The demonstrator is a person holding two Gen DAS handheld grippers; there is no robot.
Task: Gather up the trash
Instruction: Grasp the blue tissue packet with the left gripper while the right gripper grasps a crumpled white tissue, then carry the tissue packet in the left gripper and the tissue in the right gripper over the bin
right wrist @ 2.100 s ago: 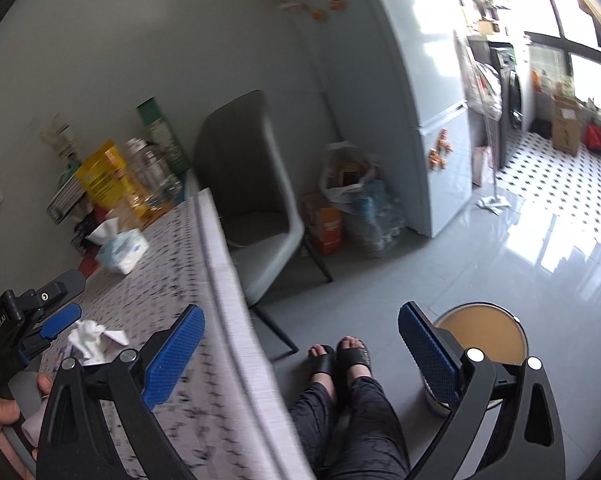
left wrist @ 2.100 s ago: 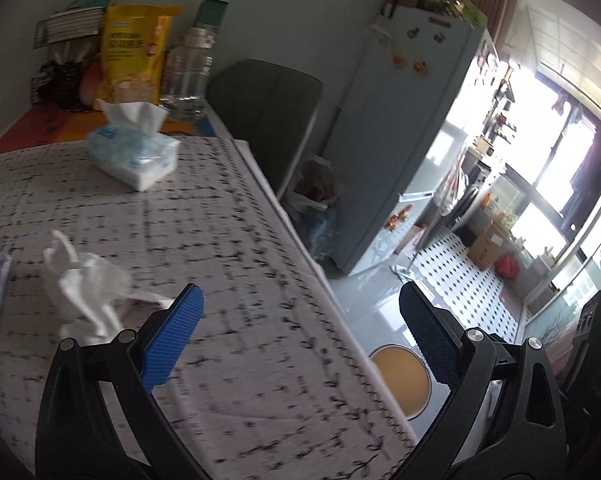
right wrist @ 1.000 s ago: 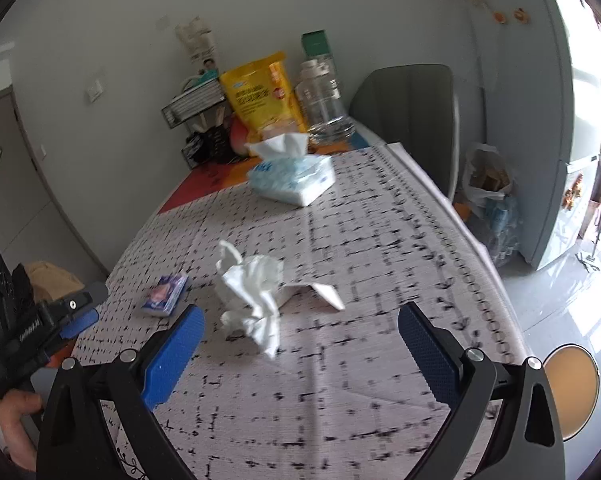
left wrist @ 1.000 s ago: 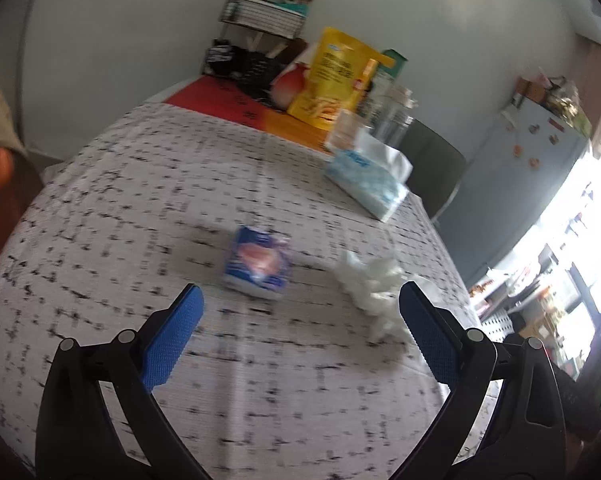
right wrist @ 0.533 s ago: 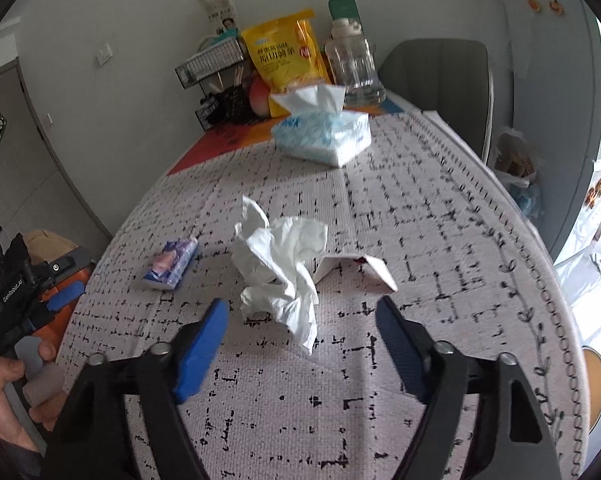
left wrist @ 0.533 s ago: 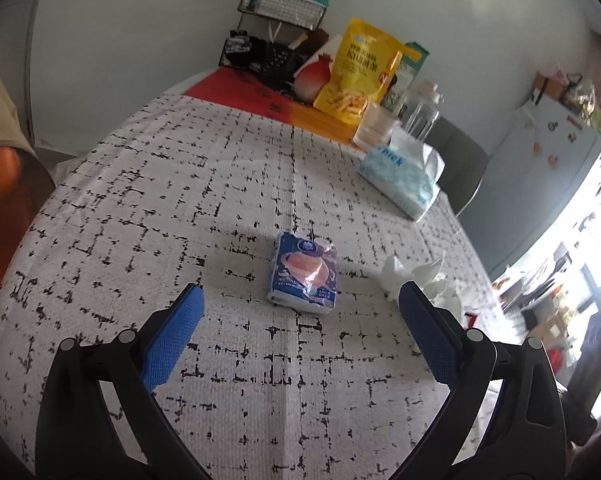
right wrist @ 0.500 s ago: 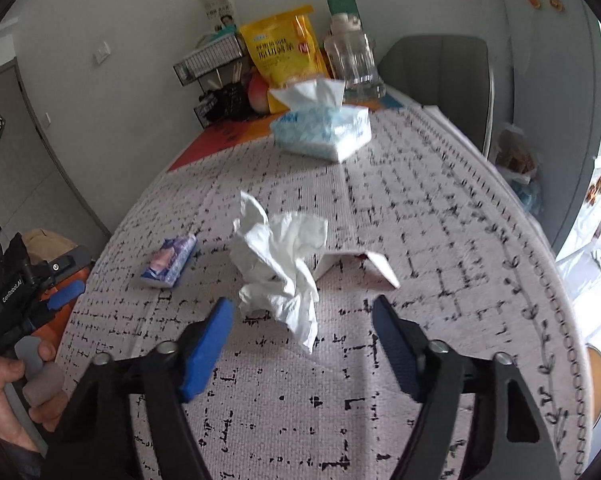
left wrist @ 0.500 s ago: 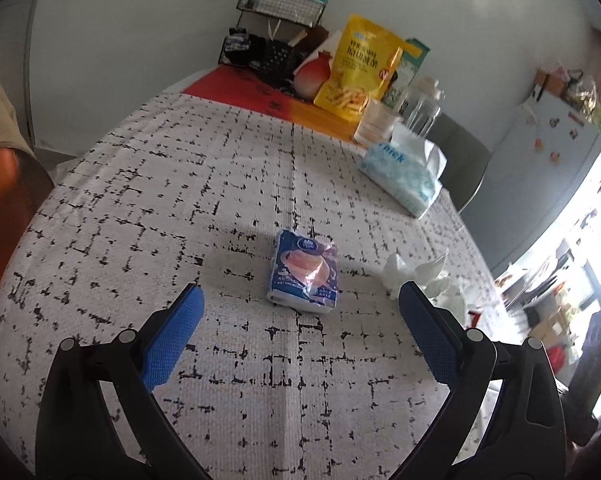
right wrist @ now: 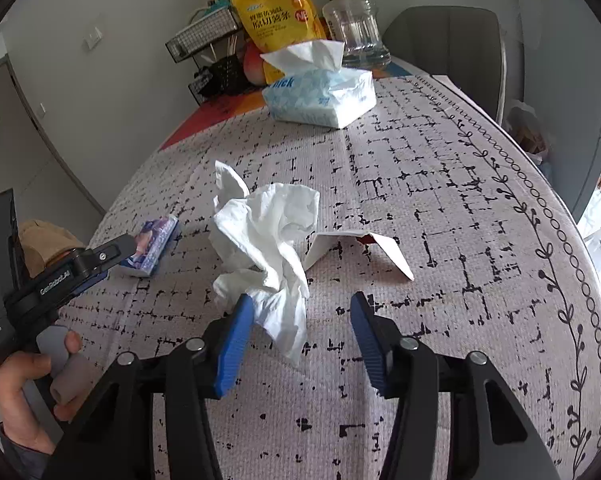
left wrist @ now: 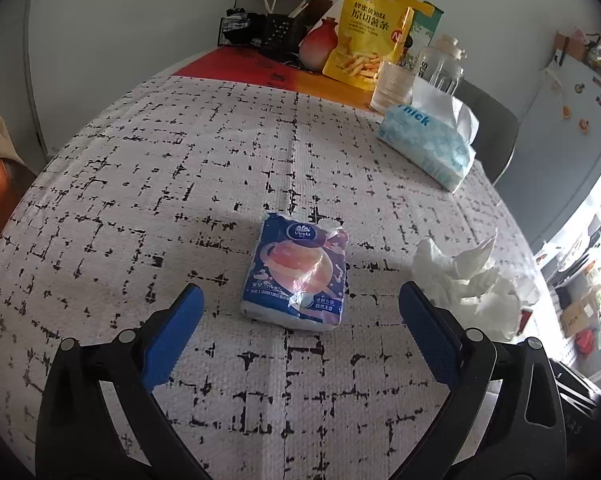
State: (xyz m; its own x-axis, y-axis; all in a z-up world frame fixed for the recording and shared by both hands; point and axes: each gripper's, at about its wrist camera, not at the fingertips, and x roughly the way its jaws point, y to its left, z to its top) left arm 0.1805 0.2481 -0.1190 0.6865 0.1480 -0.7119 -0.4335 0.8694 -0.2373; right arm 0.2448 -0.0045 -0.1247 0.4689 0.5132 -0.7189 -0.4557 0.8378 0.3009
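Mid-tabletop [right wrist: 440,168], we note crumpled tissue [right wrist: 268,232] between our right gripper's [right wrist: 300,332] closing jaws, not yet pinched; left gripper [left wrist: 300,320] spread wide before tissue packet [left wrist: 296,276]. Tissue box [right wrist: 320,92] near far edge.

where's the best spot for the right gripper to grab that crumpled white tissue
Probably the bunched lower fold of the crumpled tissue, coming down from the near side. That part already hangs between the right gripper, whose jaws have just been closing but do not yet pinch it. The upper wings are thin and loose, likely to slip.
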